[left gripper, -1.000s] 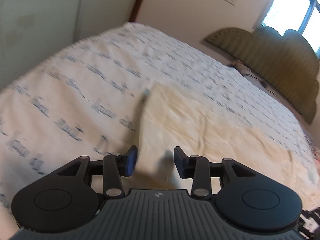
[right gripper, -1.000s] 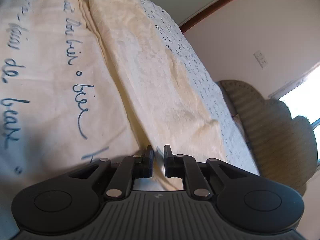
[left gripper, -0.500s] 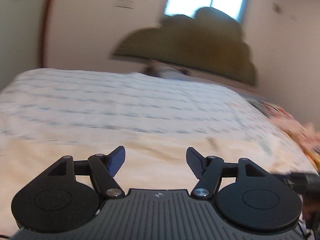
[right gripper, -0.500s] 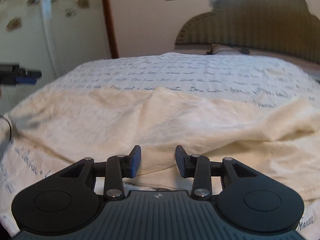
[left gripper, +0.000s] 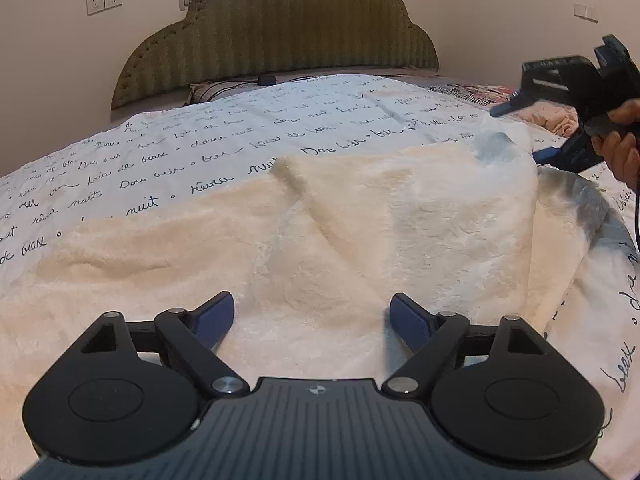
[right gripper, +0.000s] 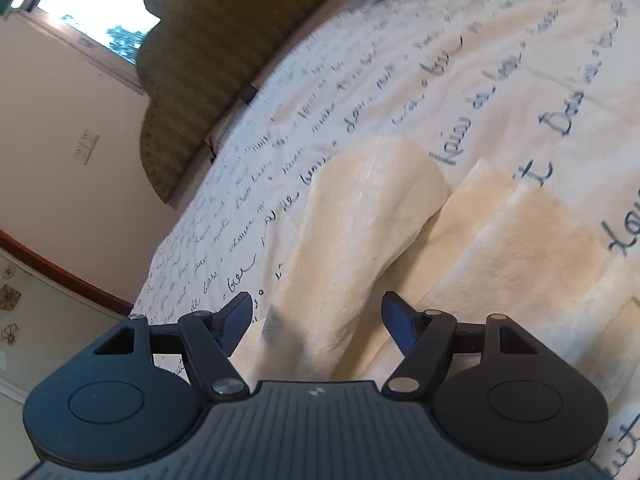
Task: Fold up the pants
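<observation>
1. Pants [left gripper: 360, 232], one pair: lying on the bed [left gripper: 208, 148], near side, long axis running left to right across the left wrist view. One raised crease runs slantwise from far centre toward the near middle.
2. Orientation from the right wrist view: the pants [right gripper: 500, 248] stretch away from the near edge; two blunt cloth ends show at the far end, side by side with a narrow gap between. Which end is the waist, I cannot tell.
3. Appearance: cream, fleecy, softly rumpled, plain; a grey shadowed patch at the right end.
4. Bed cover: one, white with dark blue handwriting printed in rows.
5. Headboard [left gripper: 276, 36]: one, olive, ribbed, scalloped top, at the far end of the bed.
6. Left gripper [left gripper: 312, 316]: jaws have just been opening and stand wide above the cloth, gripping nothing.
7. Right gripper [right gripper: 316, 316]: jaws have just been opening, fairly wide, cloth under the gap but not pinched. Also visible at the far right of the left wrist view [left gripper: 520, 128], carried by a hand [left gripper: 620, 148].
8. Wall sockets: two plates, left and right of the headboard.
</observation>
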